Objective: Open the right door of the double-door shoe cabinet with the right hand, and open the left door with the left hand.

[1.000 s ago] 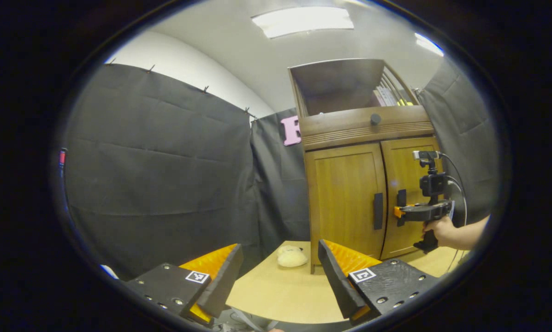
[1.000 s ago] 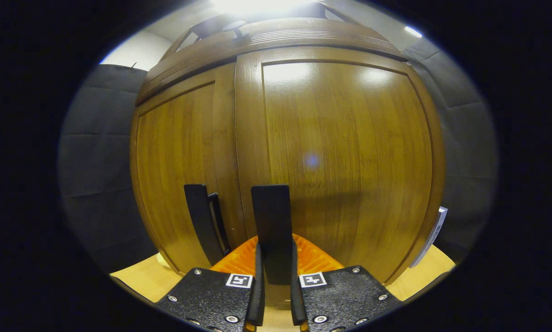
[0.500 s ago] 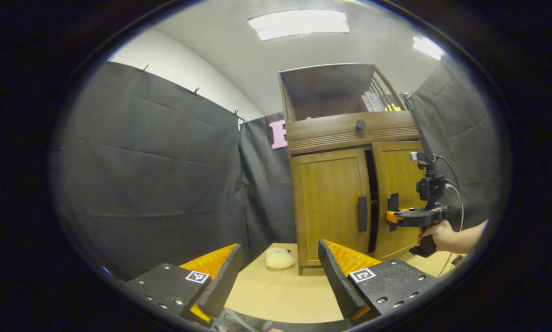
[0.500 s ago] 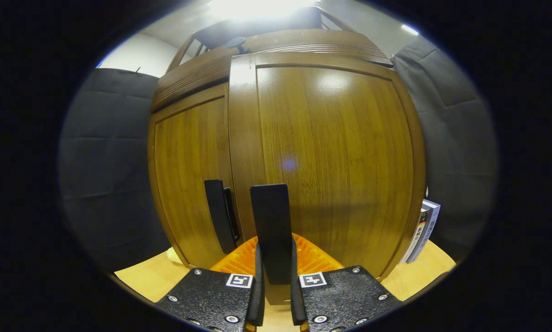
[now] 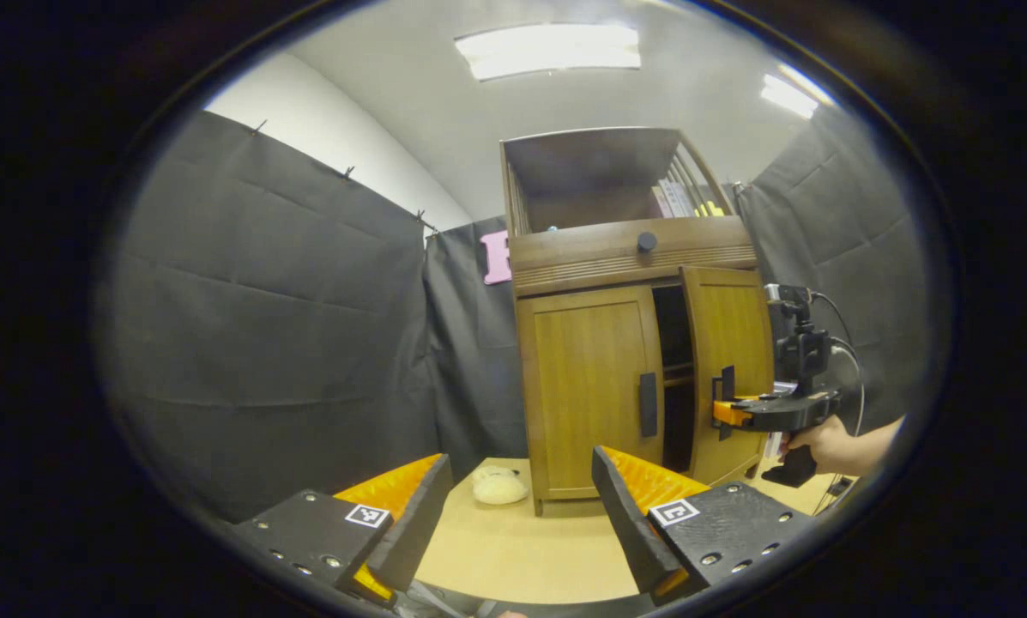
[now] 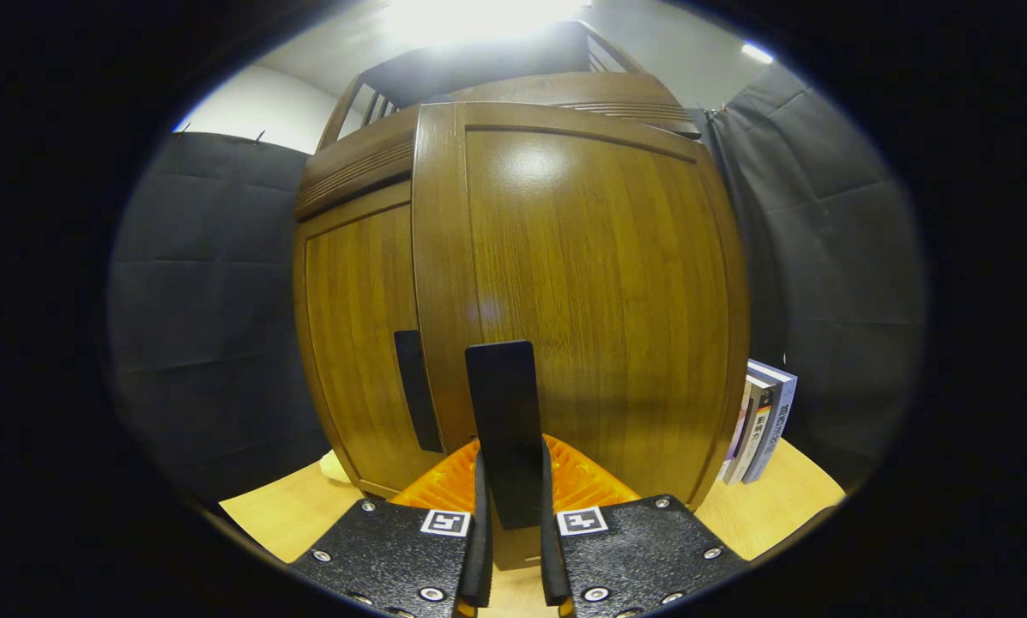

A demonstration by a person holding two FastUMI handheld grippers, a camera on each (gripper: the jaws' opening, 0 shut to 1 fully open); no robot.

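A tall brown wooden shoe cabinet with two doors stands on a pale wooden table, in a booth with black cloth walls.

The right gripper has its two fingers pressed tight on the flat black handle of the right door. The handle sticks up between the fingers, so the grip is narrow and firm. It holds the handle this way so that a pull swings the whole brown wooden right door. In the left gripper view, this door stands partly open, and a dark gap shows between it and the other door. A hand holds that gripper from the side, away from the door's path.

The brown wooden left door is shut flat. Its flat black handle sits by the inner edge, near the gap.

The left gripper has its fingers spread wide and holds nothing. It hangs over the table, well apart from the cabinet. I think it waits there so it does not get in the way of the right door.

A small cream fluffy thing lies on the table just beside the cabinet's left bottom corner. Some thin books stand beside the cabinet's right side.

I think the right door needs to swing out more. Then the left gripper must go to the left door's handle.
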